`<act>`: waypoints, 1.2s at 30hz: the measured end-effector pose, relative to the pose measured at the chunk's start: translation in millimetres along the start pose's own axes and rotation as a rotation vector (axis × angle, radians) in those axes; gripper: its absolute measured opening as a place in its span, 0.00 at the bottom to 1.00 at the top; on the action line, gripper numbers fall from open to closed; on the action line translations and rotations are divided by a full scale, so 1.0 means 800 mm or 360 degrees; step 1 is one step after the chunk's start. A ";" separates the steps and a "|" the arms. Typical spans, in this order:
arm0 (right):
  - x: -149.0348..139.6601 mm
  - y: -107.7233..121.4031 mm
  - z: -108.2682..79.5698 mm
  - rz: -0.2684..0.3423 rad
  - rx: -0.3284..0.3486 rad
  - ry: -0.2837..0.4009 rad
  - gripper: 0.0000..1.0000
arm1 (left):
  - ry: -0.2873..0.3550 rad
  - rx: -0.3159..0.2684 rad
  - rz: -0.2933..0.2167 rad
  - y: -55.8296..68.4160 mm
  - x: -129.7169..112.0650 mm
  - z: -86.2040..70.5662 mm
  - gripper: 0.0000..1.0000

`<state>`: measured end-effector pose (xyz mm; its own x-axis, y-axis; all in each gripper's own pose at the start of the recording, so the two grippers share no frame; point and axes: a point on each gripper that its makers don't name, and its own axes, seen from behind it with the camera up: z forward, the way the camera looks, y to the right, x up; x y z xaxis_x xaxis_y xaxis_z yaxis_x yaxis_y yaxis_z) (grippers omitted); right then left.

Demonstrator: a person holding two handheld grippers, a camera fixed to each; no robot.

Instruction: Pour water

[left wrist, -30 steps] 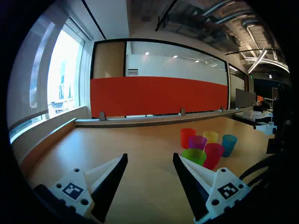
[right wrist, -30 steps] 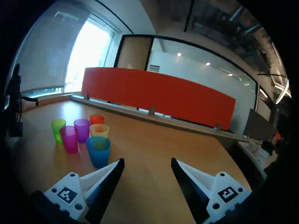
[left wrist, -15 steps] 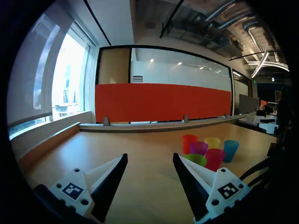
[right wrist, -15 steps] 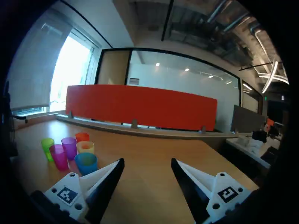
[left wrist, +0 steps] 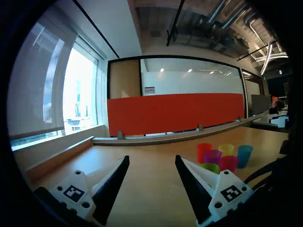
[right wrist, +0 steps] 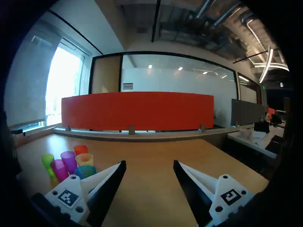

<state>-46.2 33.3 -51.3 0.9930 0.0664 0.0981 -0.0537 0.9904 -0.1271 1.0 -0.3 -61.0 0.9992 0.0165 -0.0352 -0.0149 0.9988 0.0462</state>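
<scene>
In the left gripper view, a bright window (left wrist: 81,109) is on the left. The left gripper (left wrist: 151,159) sits low in the middle, above the wooden table (left wrist: 151,196). Its two jaws are wide apart and hold nothing. To its right, six small cups stand close together on the table: an orange cup (left wrist: 203,150), a purple cup (left wrist: 212,155), a yellow cup (left wrist: 226,148), a blue cup (left wrist: 244,154), a green cup (left wrist: 208,167) and a pink cup (left wrist: 228,162). The green cup is partly hidden behind the gripper's right finger. A long orange panel (left wrist: 176,113) runs along the far side of the table.

In the right gripper view, the cups are on the left. The green cup (right wrist: 47,162) is farthest left, and the blue cup (right wrist: 85,171) is just beside the gripper's left finger. The right gripper (right wrist: 149,163) is in the middle, with its jaws wide apart and nothing between them. It is too hard to tell if any cup has water in it. A white desk (right wrist: 253,138) is far off on the right.
</scene>
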 end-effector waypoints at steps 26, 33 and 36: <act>0.015 0.001 0.006 0.0035 -0.0052 -0.0047 0.96 | 0.0029 0.0083 -0.0043 0.003 -0.032 0.034 0.89; 0.018 0.001 0.006 0.0039 -0.0054 -0.0048 0.96 | 0.0023 0.0087 -0.0051 0.002 -0.041 0.038 0.89; 0.019 -0.001 0.007 0.0038 -0.0049 -0.0047 0.96 | 0.0012 0.0086 -0.0062 0.001 -0.046 0.039 0.89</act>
<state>-31.5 34.4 -44.4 0.9879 0.0937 0.1237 -0.0733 0.9844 -0.1602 -34.7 -1.4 -28.1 0.9987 -0.0215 -0.0453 0.0259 0.9948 0.0983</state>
